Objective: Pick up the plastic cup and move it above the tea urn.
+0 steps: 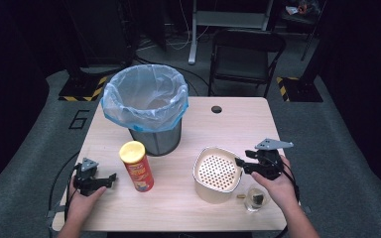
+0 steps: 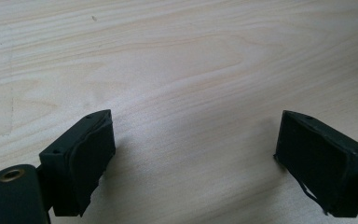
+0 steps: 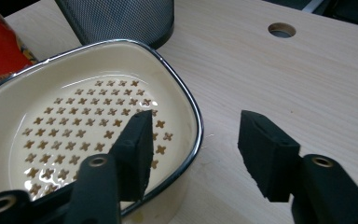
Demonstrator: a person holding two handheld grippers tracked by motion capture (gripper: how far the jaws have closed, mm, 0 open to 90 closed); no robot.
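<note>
Dark room with a folding chair [image 1: 246, 57] beyond a pale wooden counter [image 1: 238, 119], seen from the high view. On the counter: a mesh bin [image 1: 151, 111] lined with a clear bag, a red snack can [image 1: 137, 166] with a yellow lid just in front of it, a cream perforated basket [image 1: 217, 174] to the right, a small glass jar [image 1: 255, 199] near the front edge. Left gripper [image 1: 110, 177] low at the counter's left side, fingers spread, holding nothing, aimed toward the can but apart from it. Right gripper [image 1: 239, 164] at the basket's right rim

Left gripper view: bare wood grain under and between the two black fingers [image 2: 84, 161], wide apart, nothing gripped

Right gripper view: fingers open and astride the basket's near wall, one finger [image 3: 137, 149] inside over the cross-shaped holes, the other outside above the counter; rim between them, not yet pinched. Bin base and a red edge of the can at the top left, a cable hole [image 3: 281, 30] in the counter further off

Judged step: lining up a grasp on the basket's rim. Next move likely calls for lowering slightly so the wall sits deep between the fingers, then closing firmly, since the smooth glossy rim could slip
</note>
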